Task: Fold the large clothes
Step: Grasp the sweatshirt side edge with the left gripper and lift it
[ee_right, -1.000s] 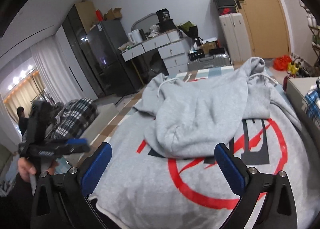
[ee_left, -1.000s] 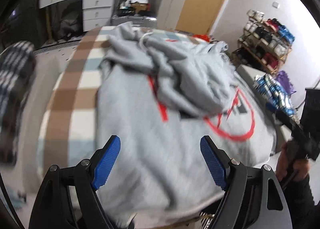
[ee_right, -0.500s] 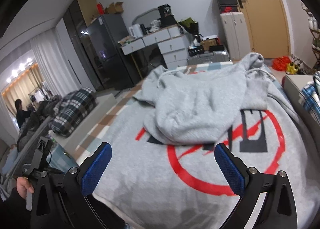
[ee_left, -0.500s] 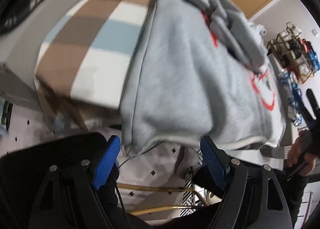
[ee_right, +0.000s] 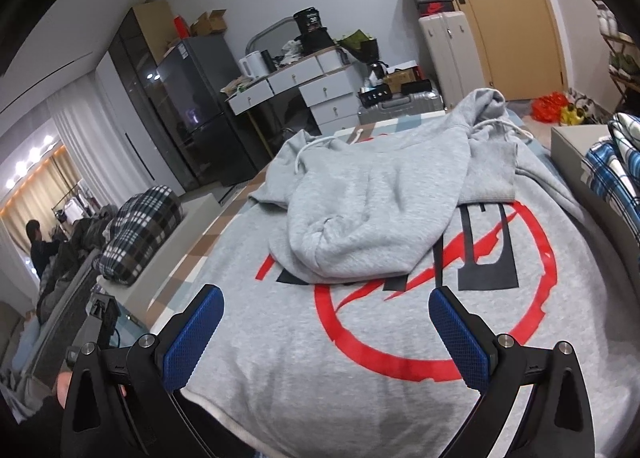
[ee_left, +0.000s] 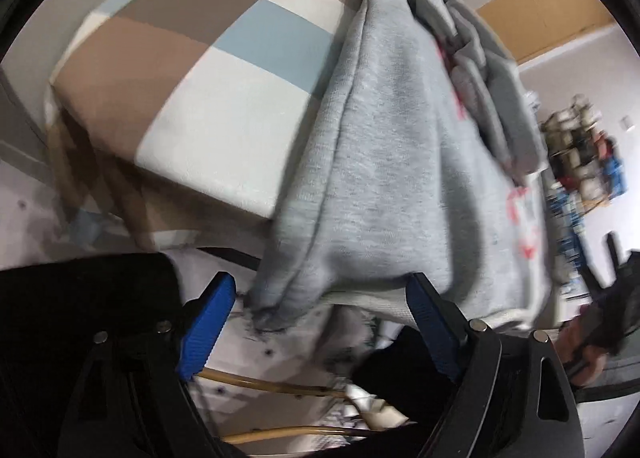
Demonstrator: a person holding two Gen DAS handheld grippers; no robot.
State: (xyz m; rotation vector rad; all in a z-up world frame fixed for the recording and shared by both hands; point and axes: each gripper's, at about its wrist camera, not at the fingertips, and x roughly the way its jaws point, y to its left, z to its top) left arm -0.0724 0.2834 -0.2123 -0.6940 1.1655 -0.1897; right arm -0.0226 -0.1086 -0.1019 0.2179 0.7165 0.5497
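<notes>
A grey hoodie with a red ring print lies face up on the checked tablecloth. Its sleeves and hood are bunched on the chest. In the left wrist view the hoodie's lower corner droops over the table's near edge. My left gripper is low at that edge; its jaws are opening and the corner hangs between the blue pads, which do not press on it. My right gripper hovers open above the hoodie's lower front, with only flat cloth below it.
A plaid bundle lies on a bench to the left. Blue checked clothes sit on a box at the right. A shoe rack stands beyond. Cables run over the floor under the table edge. A person stands far off.
My left gripper has dropped from above the hoodie to the table's near edge and rolled; the hem corner now hangs between its jaws. The right gripper has stayed put.
</notes>
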